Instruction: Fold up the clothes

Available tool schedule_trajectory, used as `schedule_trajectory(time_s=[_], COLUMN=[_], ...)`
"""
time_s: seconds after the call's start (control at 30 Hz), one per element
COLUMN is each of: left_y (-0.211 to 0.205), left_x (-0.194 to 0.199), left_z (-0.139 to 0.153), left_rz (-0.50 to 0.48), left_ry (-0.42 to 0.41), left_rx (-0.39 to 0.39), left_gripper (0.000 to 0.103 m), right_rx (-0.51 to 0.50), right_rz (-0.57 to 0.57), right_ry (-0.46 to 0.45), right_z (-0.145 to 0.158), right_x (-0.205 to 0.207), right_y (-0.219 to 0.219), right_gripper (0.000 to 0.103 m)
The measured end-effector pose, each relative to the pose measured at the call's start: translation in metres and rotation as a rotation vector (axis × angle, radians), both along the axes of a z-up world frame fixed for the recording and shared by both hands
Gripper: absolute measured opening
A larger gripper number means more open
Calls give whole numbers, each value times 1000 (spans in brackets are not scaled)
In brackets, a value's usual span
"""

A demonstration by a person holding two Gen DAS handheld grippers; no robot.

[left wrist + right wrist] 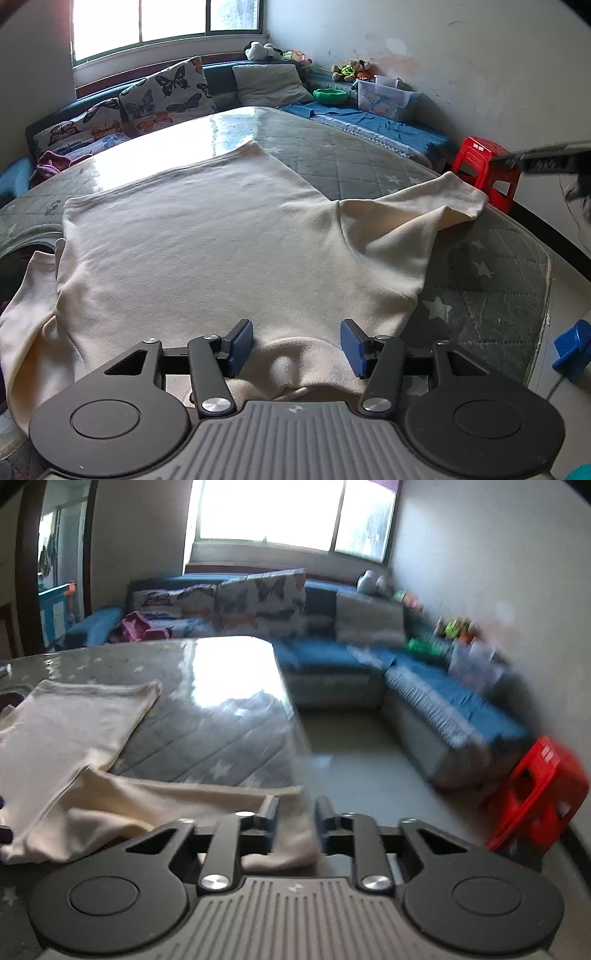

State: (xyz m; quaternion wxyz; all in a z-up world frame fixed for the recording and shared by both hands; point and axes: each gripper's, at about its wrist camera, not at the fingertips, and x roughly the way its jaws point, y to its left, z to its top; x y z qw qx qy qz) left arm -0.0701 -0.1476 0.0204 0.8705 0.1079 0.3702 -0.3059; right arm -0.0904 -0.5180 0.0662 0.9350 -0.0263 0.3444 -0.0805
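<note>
A cream sweatshirt (221,240) is seen spread flat on a grey quilted table cover w/ stars (480,295). Its long axis runs from the neck, bunched just under the left gripper (297,347), away to the hem (166,173) on the window side. One sleeve (424,214) is angled out twd the red stool (487,166); the other sleeve (26,314) is draped off the opposite table edge.

The left gripper is held low over the collar, pointing along the garment, w/ its blue pads (240,345) spread wide & fabric lying loose btwn them.

In the right wrist view (blurred), the right gripper (295,823) is seen at the table edge, fingers nearly pressed together, pinching the sleeve cuff (288,834).
</note>
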Motion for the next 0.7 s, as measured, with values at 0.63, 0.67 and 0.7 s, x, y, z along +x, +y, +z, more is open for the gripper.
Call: schedule_trajectory(time_s=[0.63, 0.67, 0.7], left_y=[0, 0, 0], left_x=[-1, -1, -1], left_z=[-1, -1, -2], left_rz=[4, 3, 2], left_ry=[-4, -4, -5], left_rx=[10, 11, 12], left_gripper=[62, 63, 64], right_rx=[77, 66, 54], right_rz=[-38, -40, -42], right_ry=[55, 54, 53], right_z=[-64, -64, -64], right_x=[77, 82, 86], right_y=[-20, -21, -21], right_gripper=[78, 84, 88])
